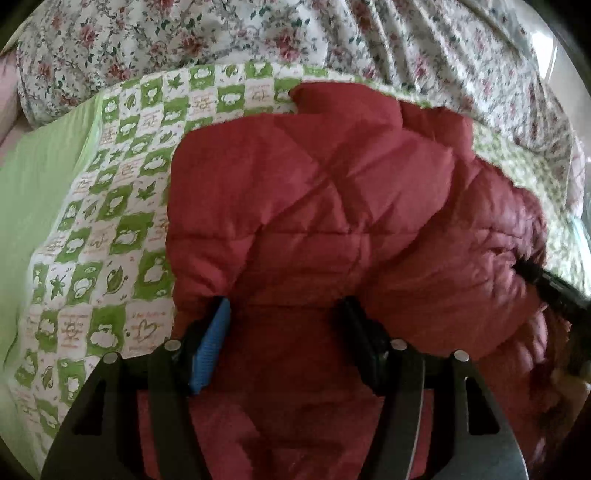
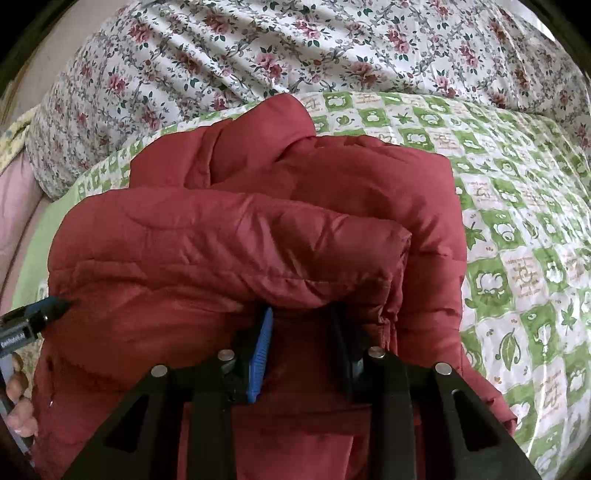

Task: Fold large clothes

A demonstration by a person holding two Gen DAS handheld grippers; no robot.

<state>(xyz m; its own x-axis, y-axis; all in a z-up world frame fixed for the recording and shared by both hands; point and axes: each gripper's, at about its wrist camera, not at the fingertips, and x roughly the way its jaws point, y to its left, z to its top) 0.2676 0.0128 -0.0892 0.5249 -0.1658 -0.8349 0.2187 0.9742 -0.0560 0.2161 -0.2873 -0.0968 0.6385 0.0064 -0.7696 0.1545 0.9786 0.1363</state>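
A red quilted puffer jacket (image 1: 332, 206) lies bunched and partly folded on a green-and-white checked quilt (image 1: 110, 206). My left gripper (image 1: 284, 306) has its jaws apart with jacket fabric bulging between and over the fingertips. The right gripper's tip (image 1: 546, 280) pokes into the jacket's right edge. In the right wrist view the jacket (image 2: 240, 236) fills the middle, with a thick fold draped over my right gripper (image 2: 301, 314), whose jaws stand apart around fabric. The left gripper's tip (image 2: 44, 310) touches the jacket's left side.
A floral duvet (image 1: 332, 33) is heaped behind the jacket, also in the right wrist view (image 2: 295, 48). The checked quilt (image 2: 517, 240) extends to the right. A plain green sheet (image 1: 40, 177) lies at the left.
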